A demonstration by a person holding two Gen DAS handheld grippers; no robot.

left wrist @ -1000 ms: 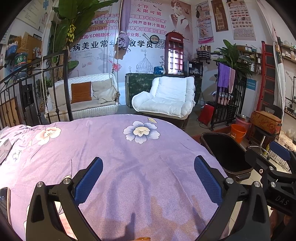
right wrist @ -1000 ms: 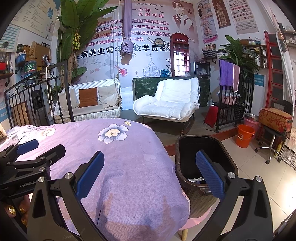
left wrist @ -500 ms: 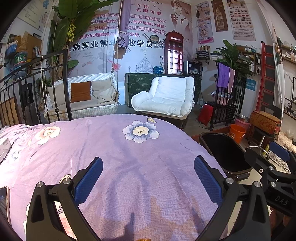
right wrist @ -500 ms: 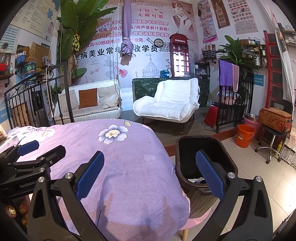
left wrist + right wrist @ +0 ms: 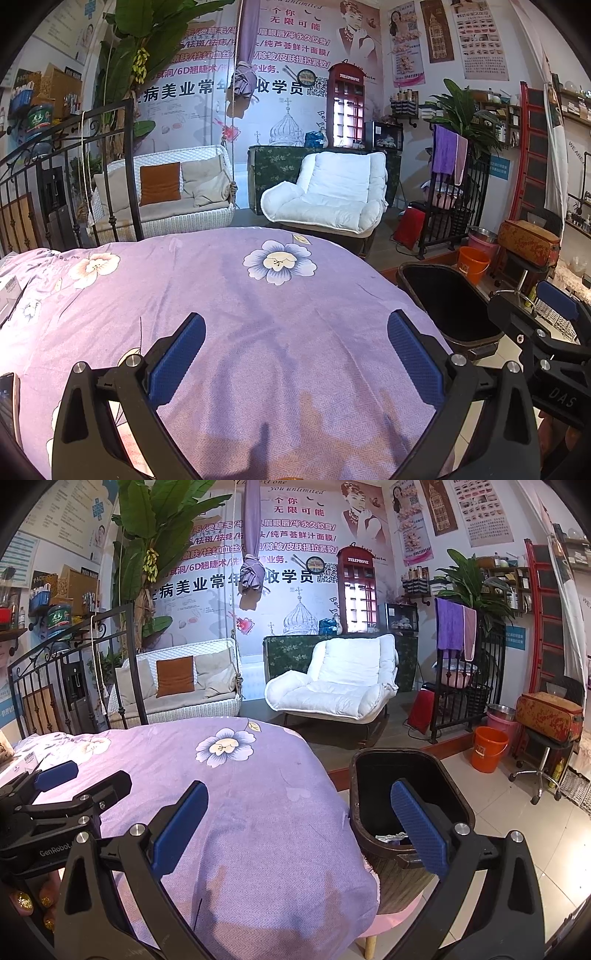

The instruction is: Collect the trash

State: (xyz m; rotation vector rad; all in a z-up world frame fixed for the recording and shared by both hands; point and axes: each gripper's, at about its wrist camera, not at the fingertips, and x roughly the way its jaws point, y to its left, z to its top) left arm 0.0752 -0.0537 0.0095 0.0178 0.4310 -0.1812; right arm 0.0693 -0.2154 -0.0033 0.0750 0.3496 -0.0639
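Observation:
A dark trash bin (image 5: pixel 410 797) stands on the floor right of the table, with pale crumpled trash (image 5: pixel 391 837) at its bottom. It also shows in the left wrist view (image 5: pixel 447 302). My left gripper (image 5: pixel 295 354) is open and empty above the purple flowered tablecloth (image 5: pixel 229 302). My right gripper (image 5: pixel 299 827) is open and empty over the table's right edge, its right finger above the bin. Each gripper shows at the edge of the other's view. No loose trash shows on the cloth.
A phone (image 5: pixel 9 402) and papers (image 5: pixel 11 291) lie at the table's left edge. A black metal railing (image 5: pixel 74 686) stands behind the table. A white armchair (image 5: pixel 332 683), an orange bucket (image 5: pixel 489 747) and a rolling stool (image 5: pixel 543 760) stand beyond on the tiled floor.

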